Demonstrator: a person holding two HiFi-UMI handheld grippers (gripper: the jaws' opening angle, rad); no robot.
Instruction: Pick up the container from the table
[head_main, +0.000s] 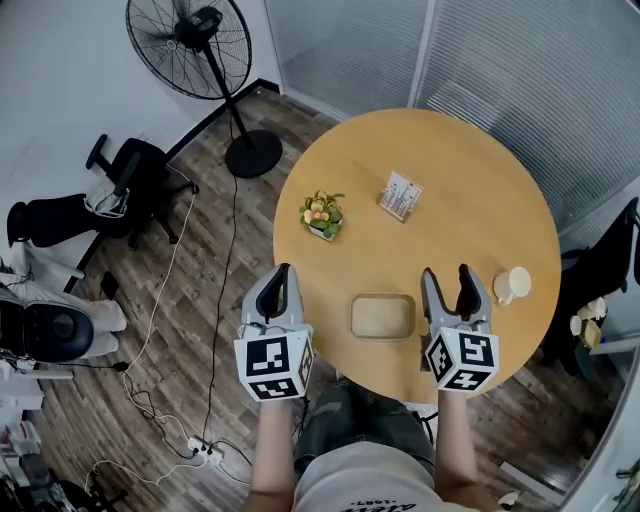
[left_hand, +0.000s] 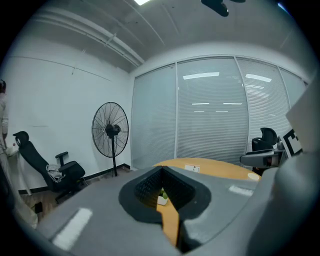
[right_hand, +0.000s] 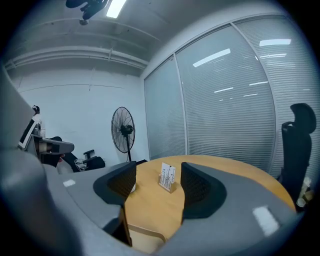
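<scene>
The container (head_main: 382, 316), a shallow tan rectangular tray, lies near the front edge of the round wooden table (head_main: 470, 180). My right gripper (head_main: 447, 284) hovers just right of it, open, with nothing between its fingers. The left gripper (head_main: 281, 285) hangs at the table's left edge, left of the container, with its jaws shut and empty. In the right gripper view the container's rim (right_hand: 145, 234) shows low between the open jaws of the right gripper (right_hand: 158, 172). The left gripper (left_hand: 161, 169) has its tips touching in its own view.
A small potted plant (head_main: 322, 214) and a card holder (head_main: 400, 195) stand farther back on the table; a white cup (head_main: 515, 283) sits at its right edge. A standing fan (head_main: 195, 45), an office chair (head_main: 125, 180) and floor cables (head_main: 160, 330) lie to the left.
</scene>
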